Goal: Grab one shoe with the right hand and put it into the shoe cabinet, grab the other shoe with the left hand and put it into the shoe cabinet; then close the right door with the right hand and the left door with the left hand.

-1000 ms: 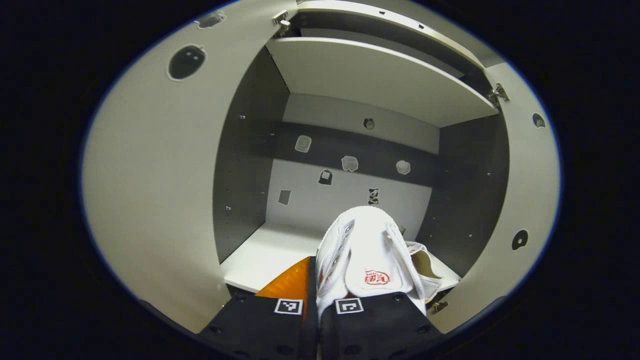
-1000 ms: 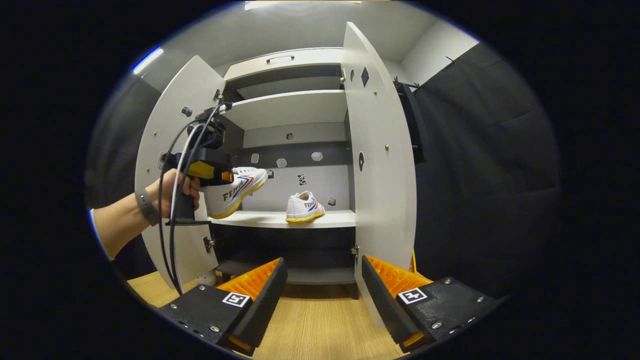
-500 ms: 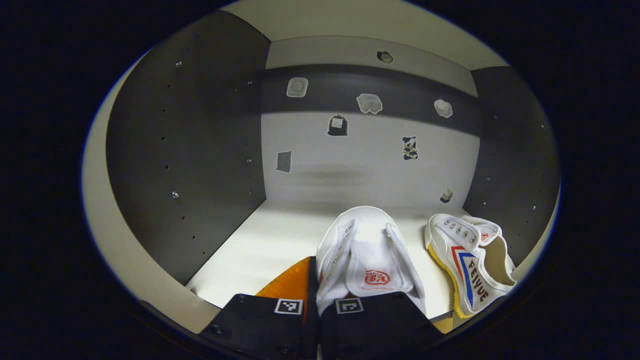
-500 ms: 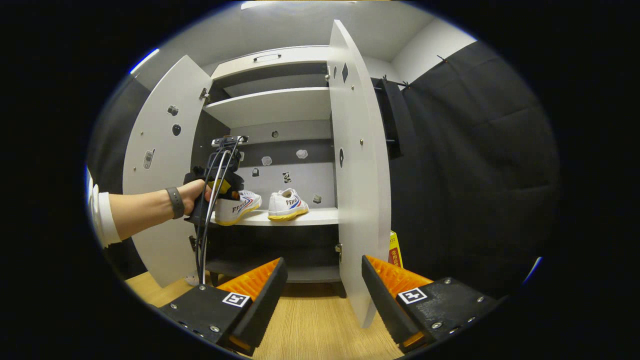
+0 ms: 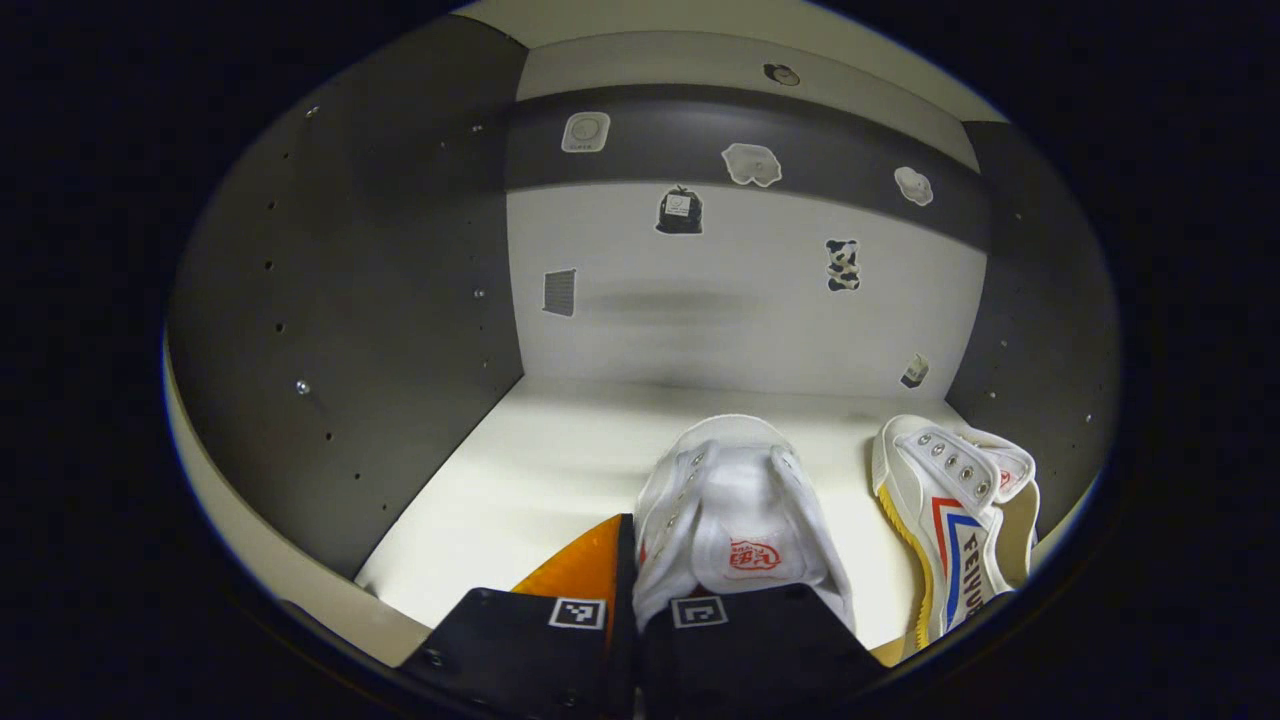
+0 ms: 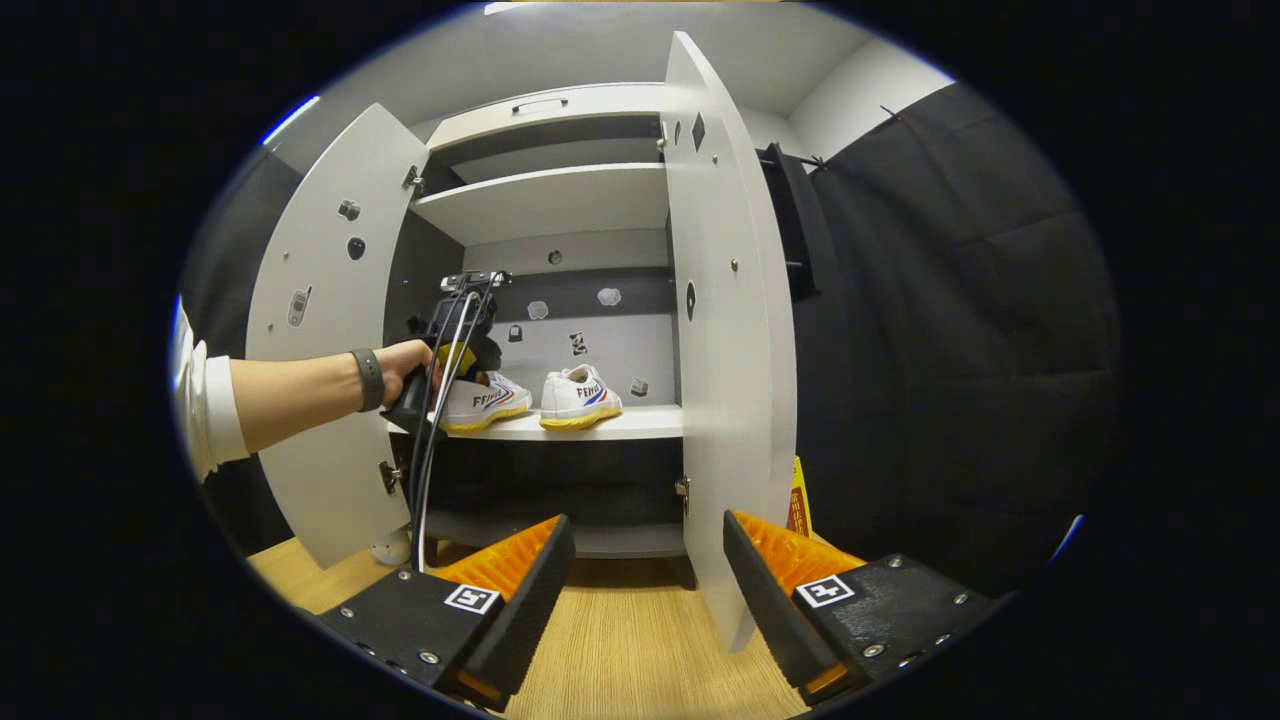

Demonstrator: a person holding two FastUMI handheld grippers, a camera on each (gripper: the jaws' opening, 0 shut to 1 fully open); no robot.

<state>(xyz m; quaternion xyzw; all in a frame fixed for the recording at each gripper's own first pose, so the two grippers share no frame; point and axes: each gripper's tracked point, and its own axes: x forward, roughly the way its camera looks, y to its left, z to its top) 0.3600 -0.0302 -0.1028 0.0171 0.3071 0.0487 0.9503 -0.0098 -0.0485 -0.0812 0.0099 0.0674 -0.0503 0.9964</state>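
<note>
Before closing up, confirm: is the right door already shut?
No, the right door stands wide open, edge-on beside the shelf holding both shoes.

Small stickers (image 5: pixel 680 211) dot the far back panel. A wooden floor (image 6: pixel 620 650) lies near; a black cloth wall (image 6: pixel 950 330) hangs right, and a yellow sign (image 6: pixel 802 500) stands at its foot.

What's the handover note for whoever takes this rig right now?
Left gripper: jaws shut on the second shoe, held inside the cabinet just over the shelf; whether it touches down can't be told.
Right gripper: open, empty, back from the cabinet, facing the right door.
First shoe already sits on the shelf, right side.
Left: release the second shoe, withdraw, close the right door, then the left door. Both stand open.
</note>
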